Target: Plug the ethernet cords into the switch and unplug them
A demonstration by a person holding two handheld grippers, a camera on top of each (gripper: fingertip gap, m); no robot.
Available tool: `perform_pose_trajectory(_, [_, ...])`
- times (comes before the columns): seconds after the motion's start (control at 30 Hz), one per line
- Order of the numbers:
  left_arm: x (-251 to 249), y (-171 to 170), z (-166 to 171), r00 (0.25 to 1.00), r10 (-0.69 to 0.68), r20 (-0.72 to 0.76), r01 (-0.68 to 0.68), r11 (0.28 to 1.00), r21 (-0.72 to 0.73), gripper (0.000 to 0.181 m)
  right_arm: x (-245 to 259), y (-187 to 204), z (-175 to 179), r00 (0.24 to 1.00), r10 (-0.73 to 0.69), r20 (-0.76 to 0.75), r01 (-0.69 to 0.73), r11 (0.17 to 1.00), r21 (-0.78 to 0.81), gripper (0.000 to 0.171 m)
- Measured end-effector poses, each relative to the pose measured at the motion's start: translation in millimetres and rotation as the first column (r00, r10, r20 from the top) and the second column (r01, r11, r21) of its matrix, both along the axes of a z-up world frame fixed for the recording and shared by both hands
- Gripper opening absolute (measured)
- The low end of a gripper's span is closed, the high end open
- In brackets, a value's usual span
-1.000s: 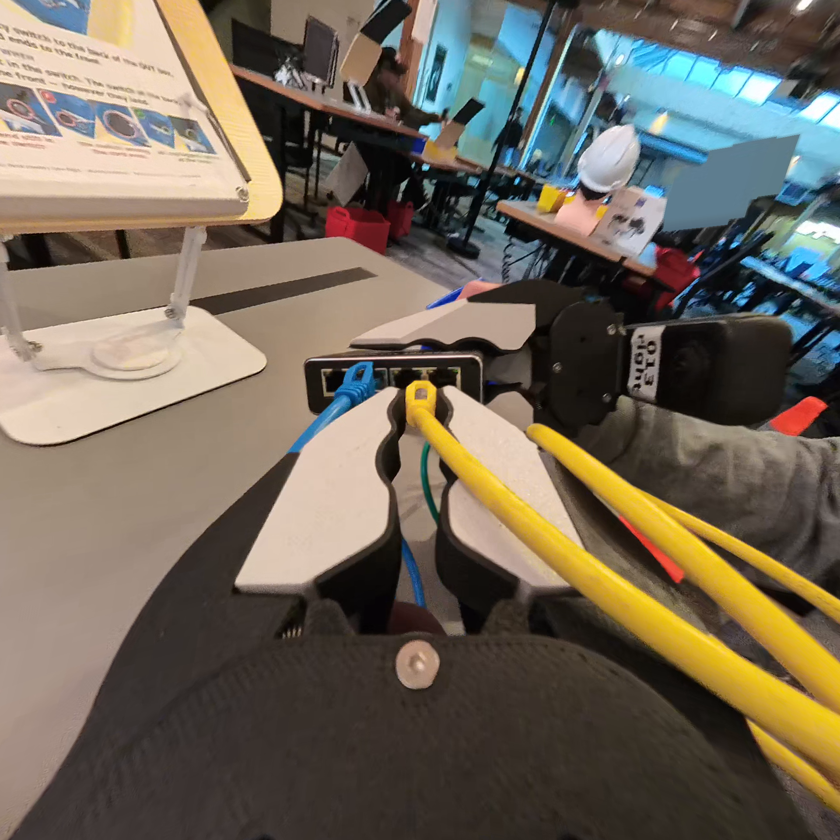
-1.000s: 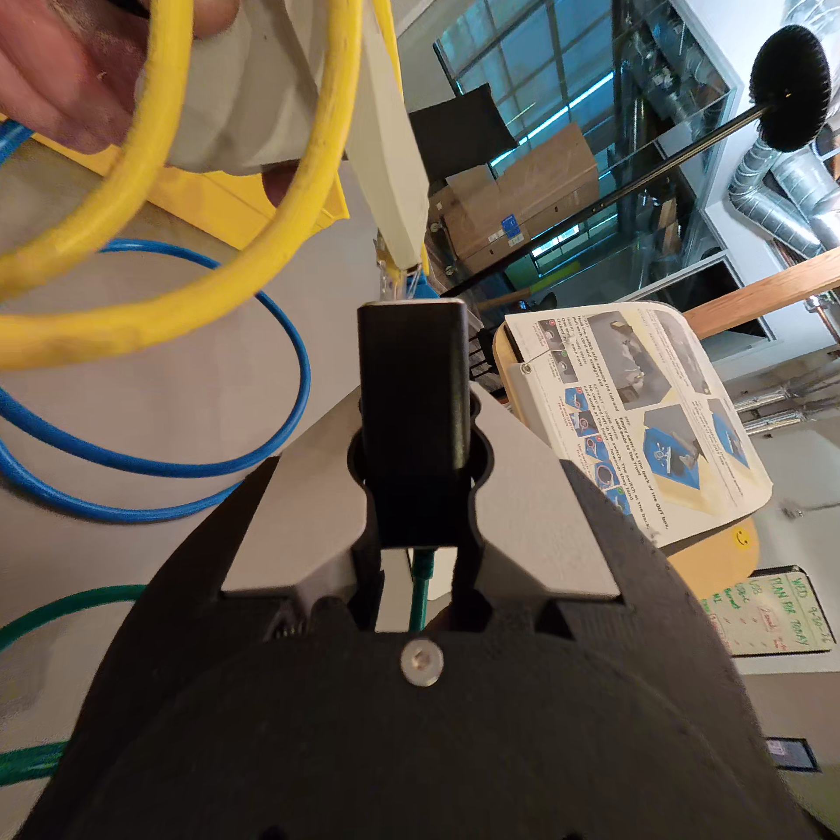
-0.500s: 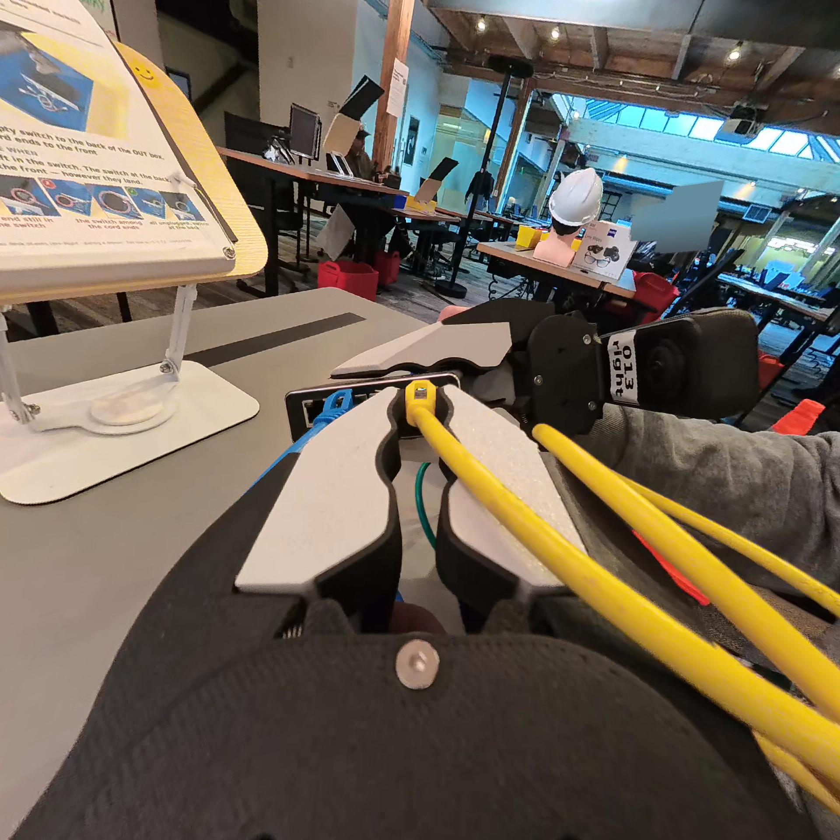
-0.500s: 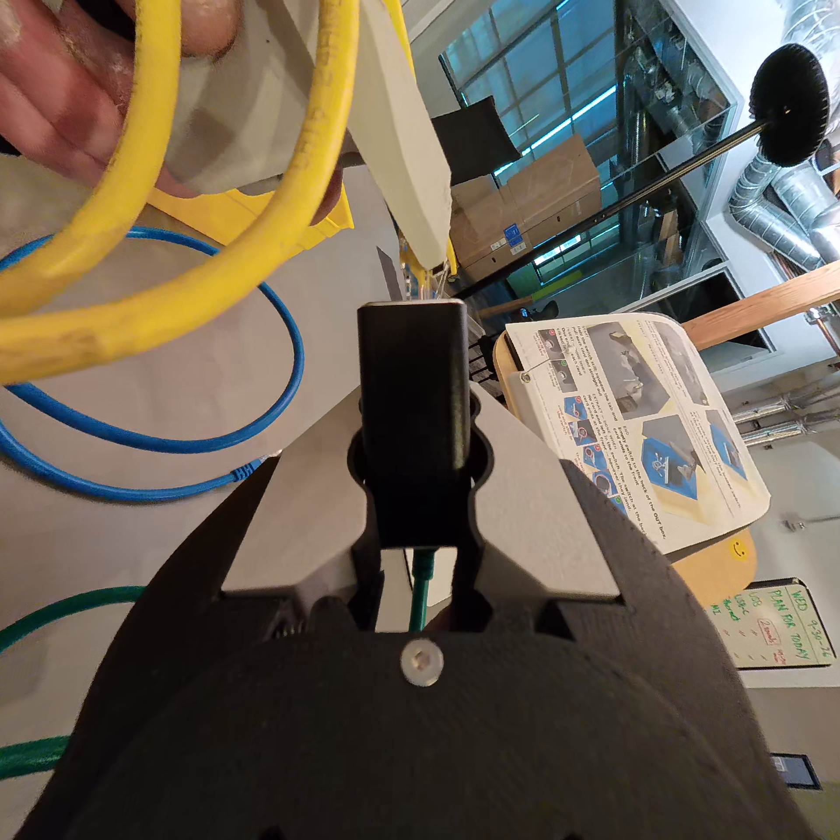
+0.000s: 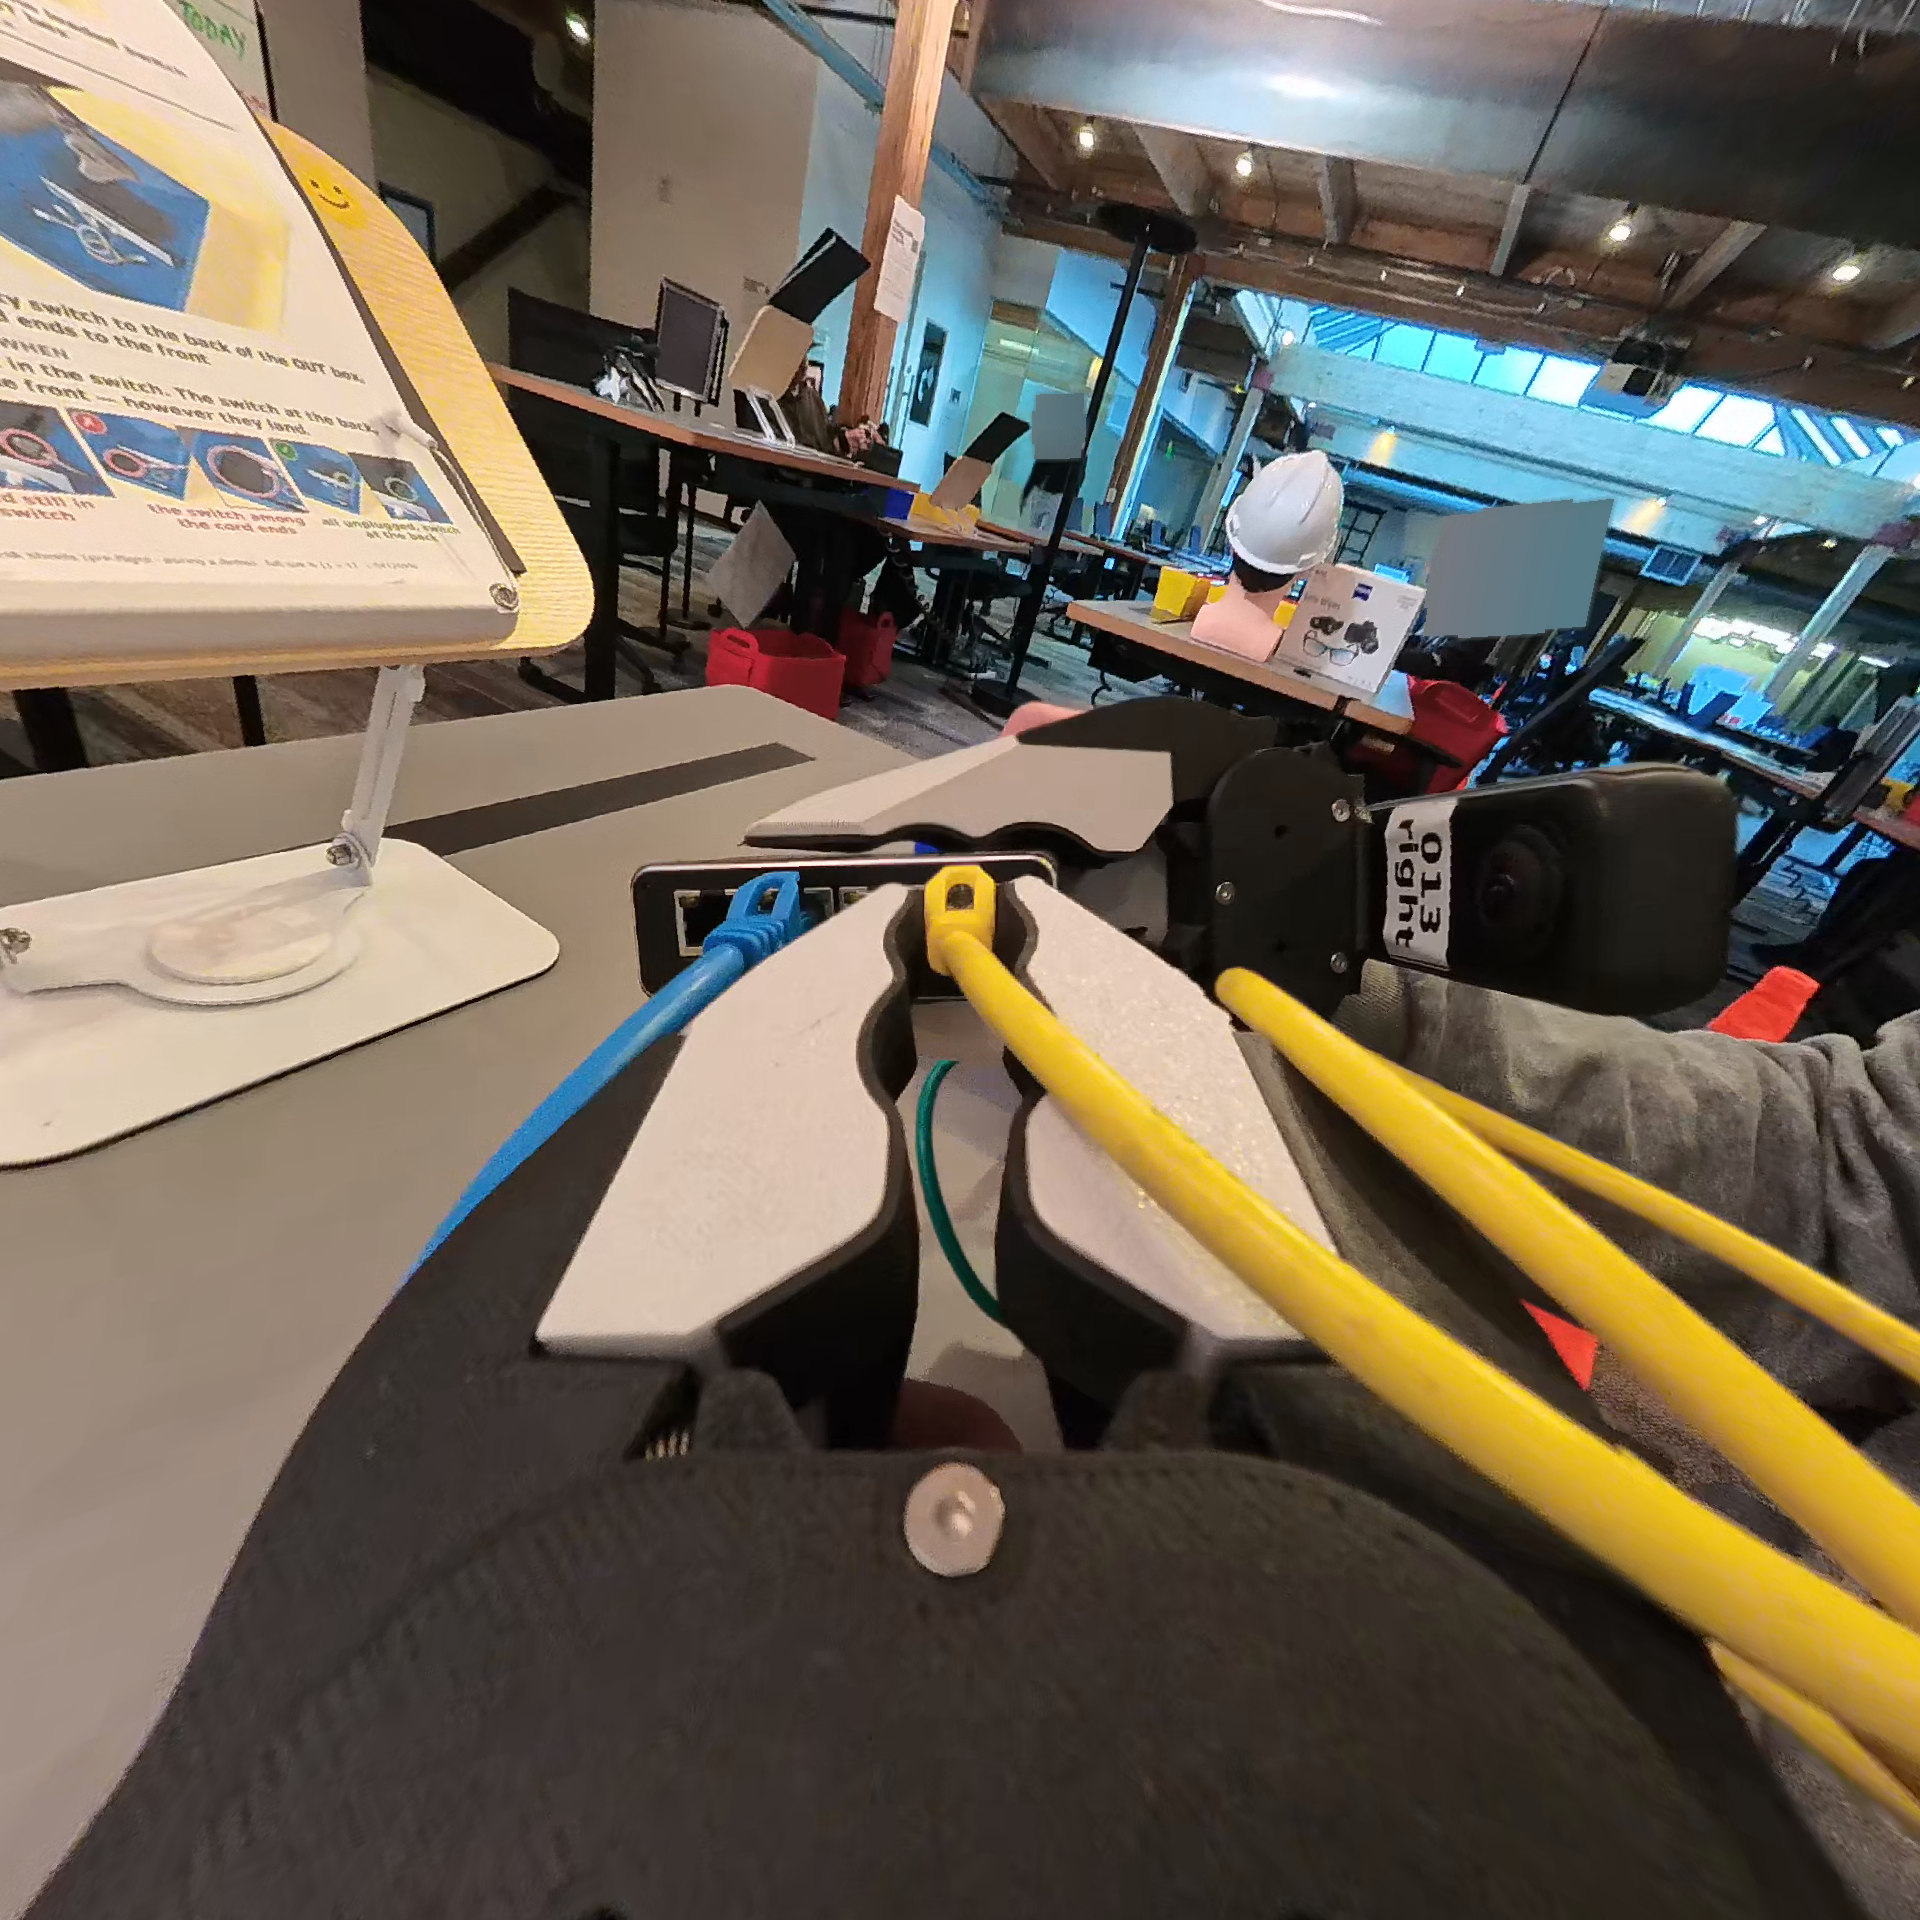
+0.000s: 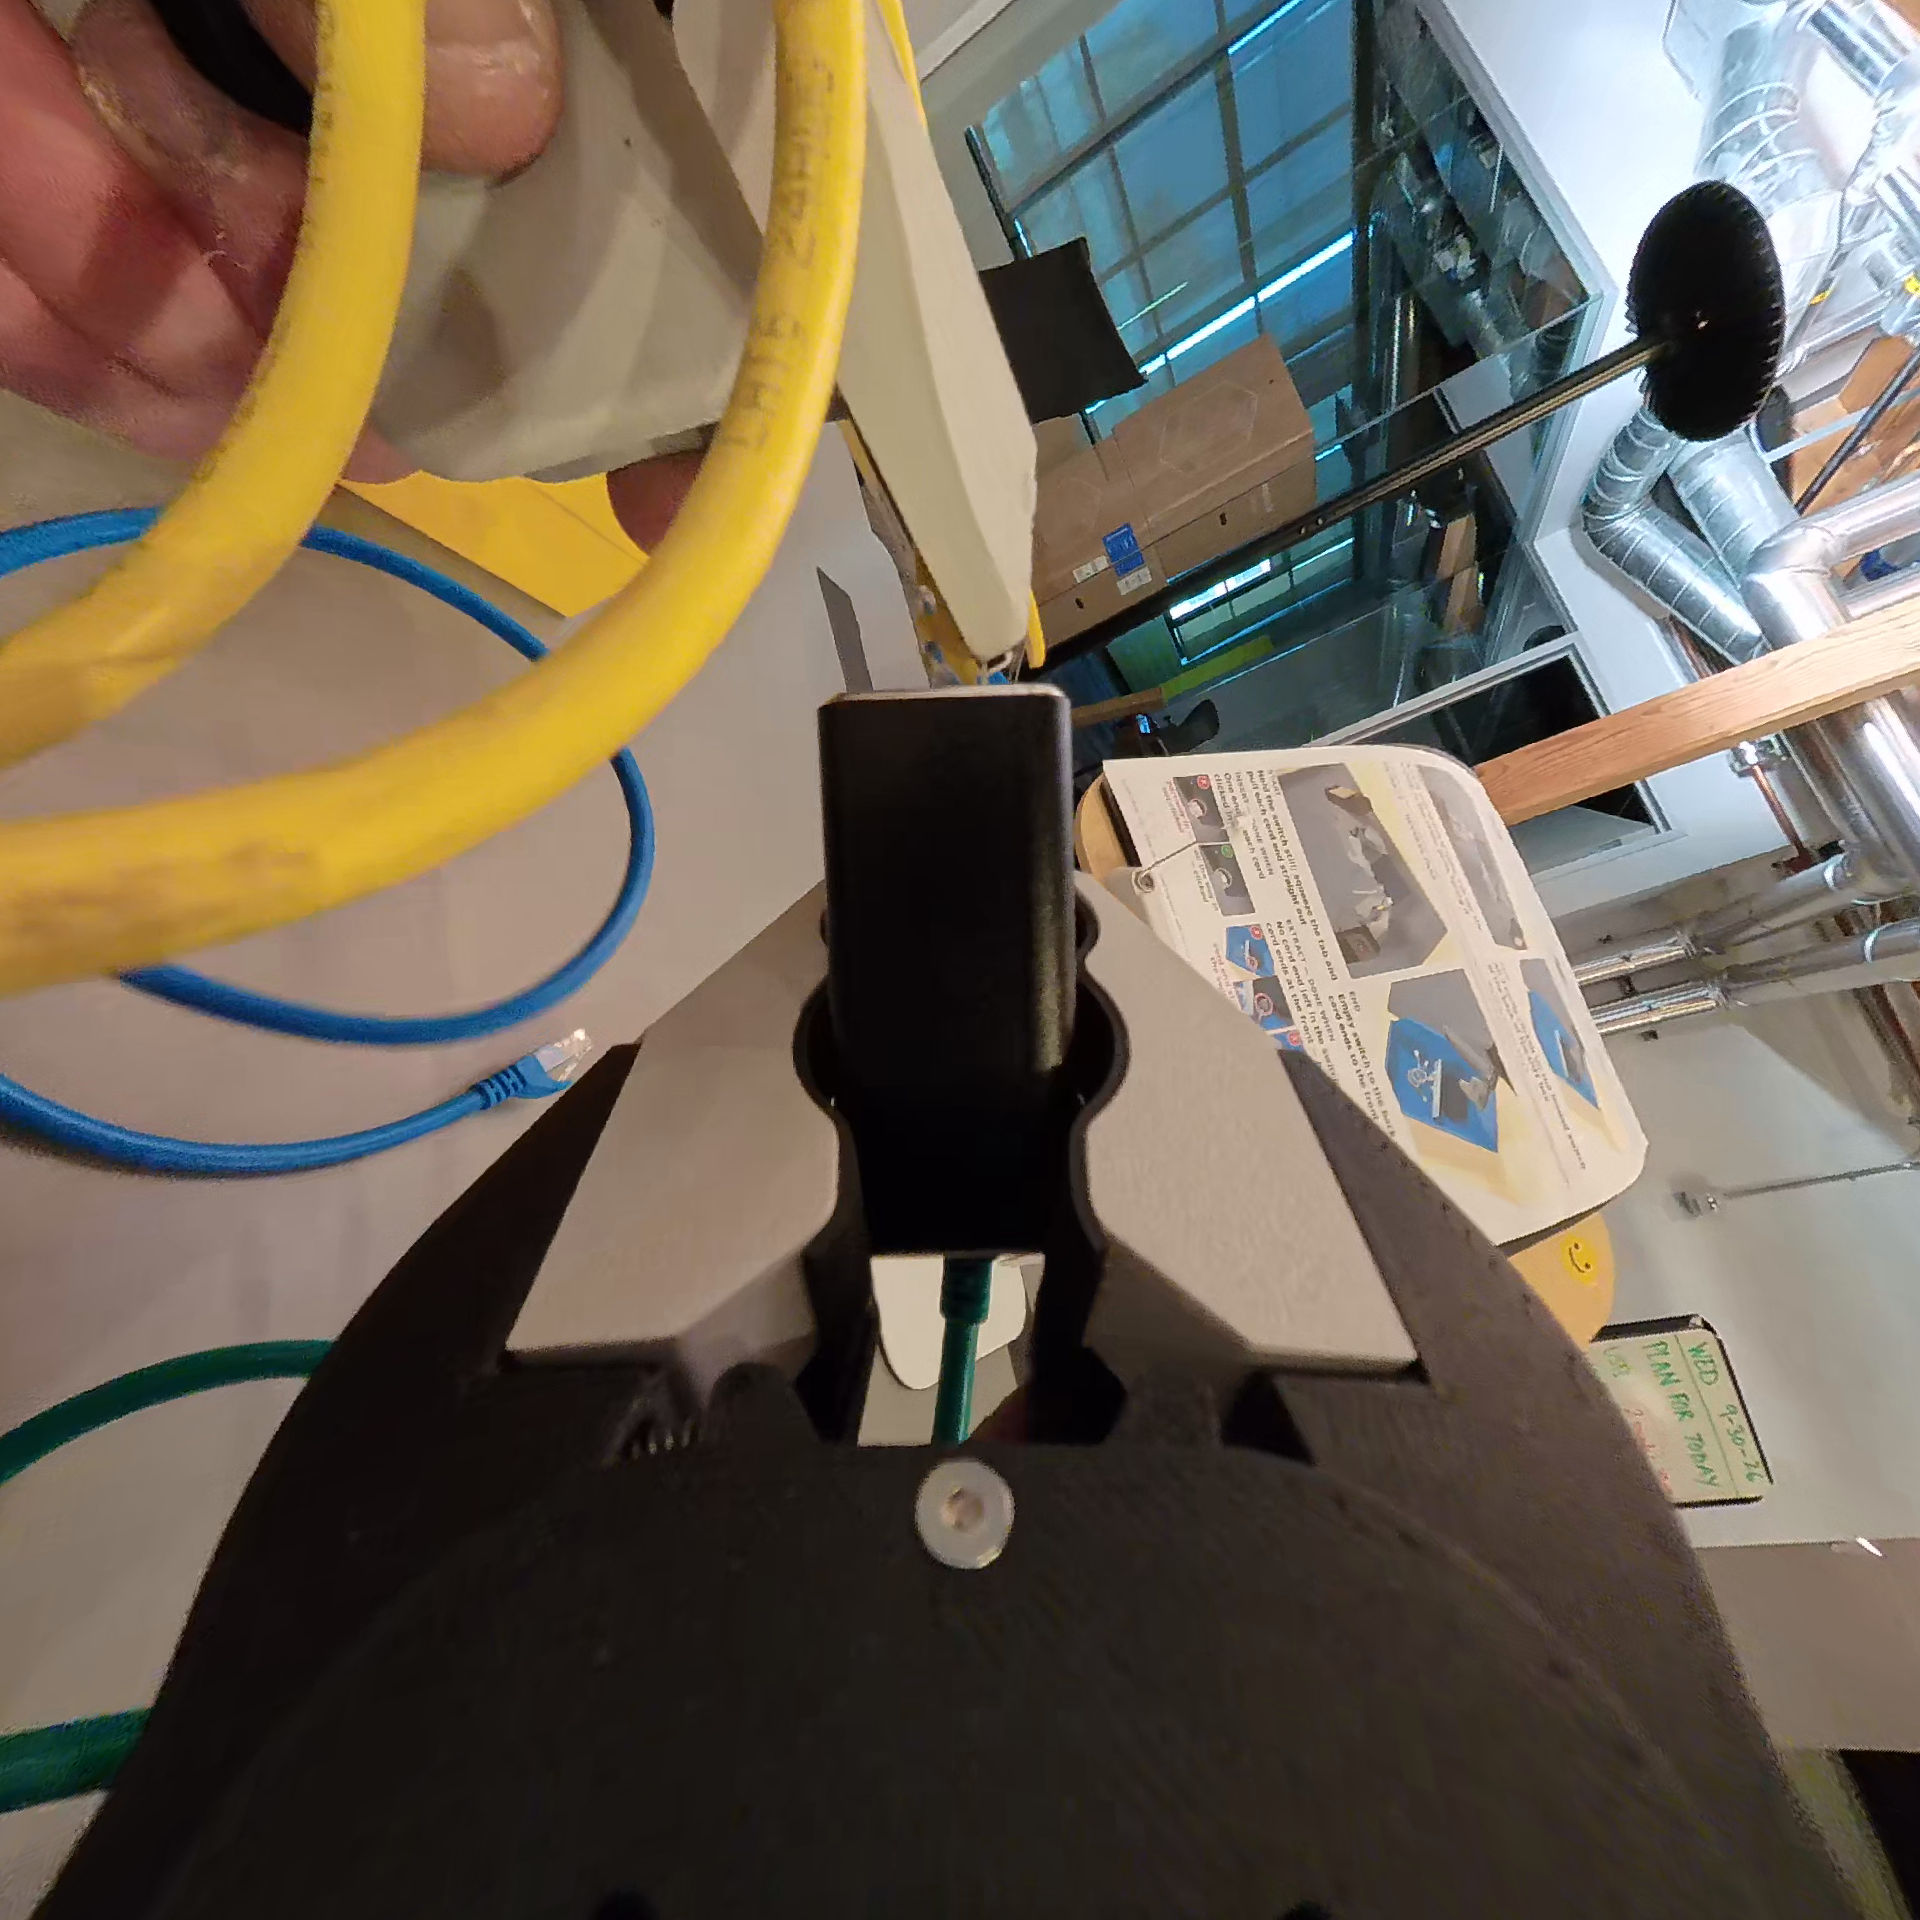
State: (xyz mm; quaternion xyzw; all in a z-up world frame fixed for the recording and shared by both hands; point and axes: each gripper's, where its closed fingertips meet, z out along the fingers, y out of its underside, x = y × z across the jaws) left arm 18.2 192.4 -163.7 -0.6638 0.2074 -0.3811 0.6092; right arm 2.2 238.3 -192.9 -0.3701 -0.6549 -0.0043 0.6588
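My left gripper (image 5: pixel 956 906) is shut on the plug of a yellow ethernet cord (image 5: pixel 1299 1236), with the plug tip at the port face of the black switch (image 5: pixel 665 914). I cannot tell whether the plug is seated. A blue cord (image 5: pixel 764 914) is plugged in two ports to the left. My right gripper (image 6: pixel 948 914) is shut on the switch (image 6: pixel 945 883) and holds it from the far side; one of its fingers (image 5: pixel 987 800) lies over the switch in the left wrist view. A green cord (image 6: pixel 958 1340) runs from the switch's rear. Yellow loops (image 6: pixel 416 790) hang at the upper left.
An instruction sheet on a white stand (image 5: pixel 260 987) sits at the table's left; it also shows in the right wrist view (image 6: pixel 1403 987). The blue cord's loose plug (image 6: pixel 551 1065) lies on the grey table. A grey sleeve (image 5: pixel 1662 1143) lies on the right. A yellow bin (image 6: pixel 499 540) is behind. Spacing between my two grippers at the tips: around 6 cm.
The left gripper has pushed the yellow plug forward to the switch's port face and tilted upward. The right gripper keeps its hold on the switch.
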Motion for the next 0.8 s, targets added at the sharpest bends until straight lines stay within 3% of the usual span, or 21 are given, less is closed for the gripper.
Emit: perform_pose_trajectory(0.8, [3,-8,11,1.0,-0.012,0.007,0.011,0.998,0.057,0.013,-1,-6,13,1.0,0.011,0.011,-0.011,1.0,0.028,0.032])
